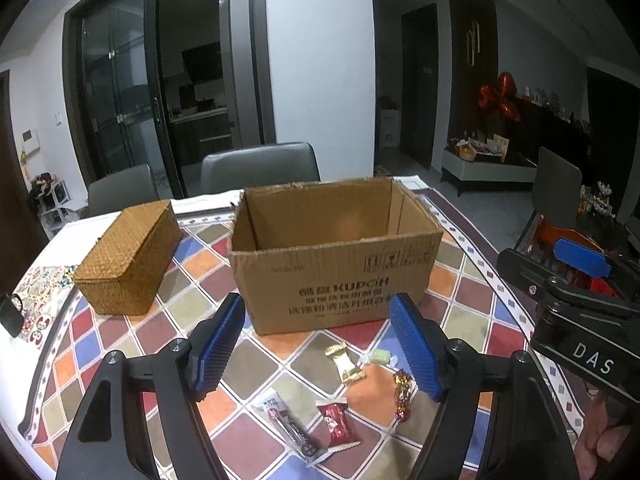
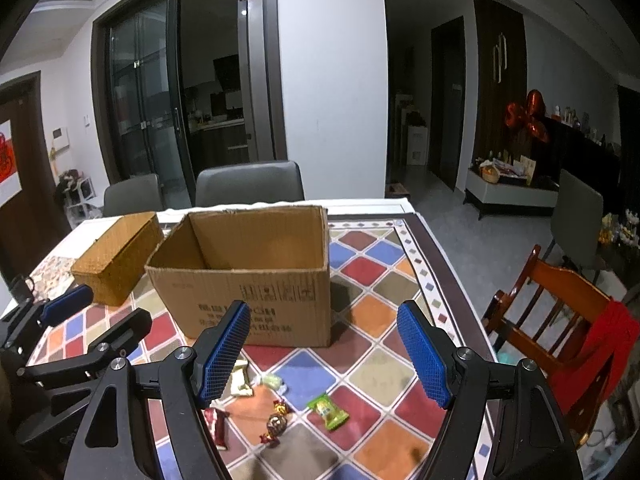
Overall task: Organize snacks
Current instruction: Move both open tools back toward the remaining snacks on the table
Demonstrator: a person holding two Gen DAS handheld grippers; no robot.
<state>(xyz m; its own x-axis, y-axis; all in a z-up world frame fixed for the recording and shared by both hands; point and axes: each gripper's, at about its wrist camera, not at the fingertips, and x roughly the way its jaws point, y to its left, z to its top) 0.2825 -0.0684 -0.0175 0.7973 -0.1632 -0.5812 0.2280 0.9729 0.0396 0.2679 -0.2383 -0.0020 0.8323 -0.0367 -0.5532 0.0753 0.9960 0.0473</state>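
An open, empty-looking cardboard box stands mid-table. Loose snacks lie in front of it: a gold wrapper, a pale green candy, a twisted red-gold candy, a red packet, a long white-and-black packet and a green packet. My left gripper hovers open above them, holding nothing. My right gripper is beside it on the right, open and holding nothing too.
A lidded wicker box sits left of the cardboard box on the chequered tablecloth. Grey chairs stand behind the table. A wooden chair with a red cloth is off the right edge.
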